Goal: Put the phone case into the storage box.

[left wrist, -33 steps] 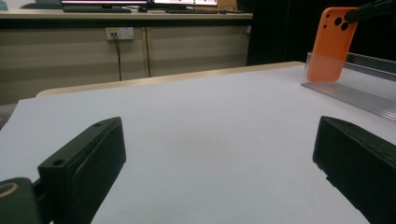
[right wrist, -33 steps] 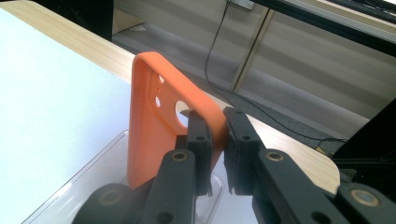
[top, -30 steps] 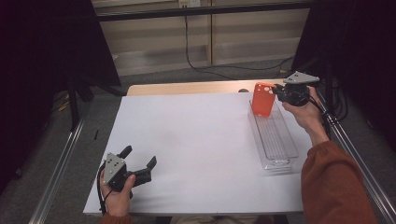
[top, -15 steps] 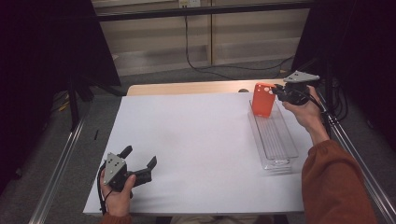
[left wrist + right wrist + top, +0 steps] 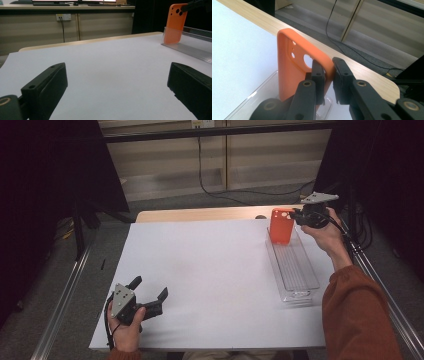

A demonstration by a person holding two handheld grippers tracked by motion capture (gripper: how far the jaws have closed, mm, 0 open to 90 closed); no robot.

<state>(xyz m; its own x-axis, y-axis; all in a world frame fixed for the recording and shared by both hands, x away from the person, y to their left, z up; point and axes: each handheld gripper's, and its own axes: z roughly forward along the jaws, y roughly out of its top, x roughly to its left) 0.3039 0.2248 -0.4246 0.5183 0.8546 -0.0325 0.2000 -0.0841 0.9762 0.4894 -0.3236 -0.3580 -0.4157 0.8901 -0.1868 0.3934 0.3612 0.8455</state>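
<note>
An orange phone case [image 5: 281, 225] stands upright at the far end of a clear plastic tray [image 5: 295, 272] on the right of the table. My right gripper [image 5: 298, 215] is shut on the case's upper corner; in the right gripper view its fingers [image 5: 318, 75] pinch the case [image 5: 294, 67] next to the camera holes. My left gripper [image 5: 150, 292] rests near the front left of the white sheet, held by a hand, with its jaws wide apart and nothing between them. From the left gripper view the case [image 5: 175, 22] shows far off at the upper right, with its lower end in the tray [image 5: 190, 46].
A white sheet [image 5: 210, 275] covers most of the table, with a wooden strip [image 5: 200, 214] bare at the far edge. Metal rails [image 5: 65, 300] run along both sides. A cable [image 5: 210, 180] trails on the floor behind.
</note>
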